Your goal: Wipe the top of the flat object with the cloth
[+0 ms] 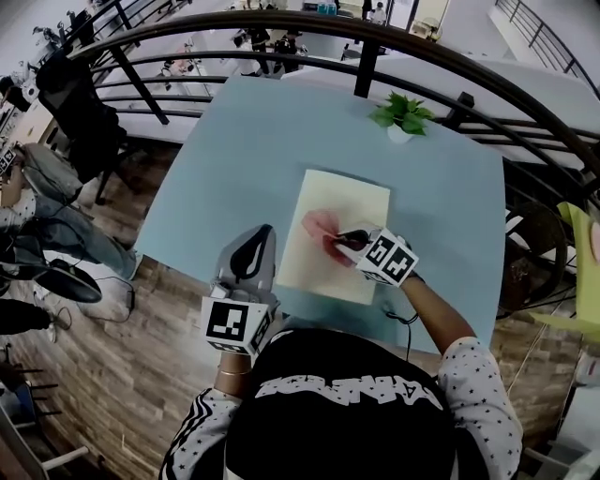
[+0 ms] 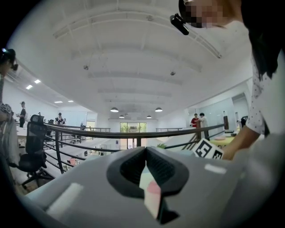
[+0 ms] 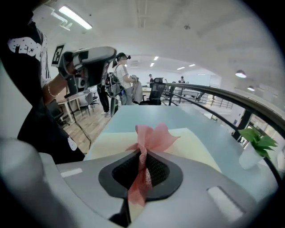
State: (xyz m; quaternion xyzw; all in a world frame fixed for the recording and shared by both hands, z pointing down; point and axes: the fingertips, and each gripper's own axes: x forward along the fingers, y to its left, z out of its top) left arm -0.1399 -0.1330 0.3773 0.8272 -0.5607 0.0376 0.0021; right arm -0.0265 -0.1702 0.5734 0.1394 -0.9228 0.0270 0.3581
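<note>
**Pink cloth clamped and down on the board**

From the head view: the right gripper (image 1: 345, 239) was out over the cream board (image 1: 347, 202), which lay flat on the light blue tabletop (image 1: 244, 150). The pink cloth (image 1: 319, 227) was bunched at its tip and pressed on the board's middle. The left gripper (image 1: 251, 246) hung back at the near edge of the tabletop, just left of the board, not touching it. A small potted plant (image 1: 401, 114) stood near the far edge of the tabletop, in front of the curved black railing (image 1: 281, 23).

Over to the left gripper view: its jaws were together with nothing held between them. A sliver of the board and a dab of pink showed through the slit behind the tips. The right gripper's marker cube peeked over on the right.

And the right gripper view: jaws clamped tight on the cloth, a twisted strand running down between the pads and the loose end fanned out onto the board just ahead. The left gripper was up at the left, raised clear, and the plant sat off to the right.
</note>
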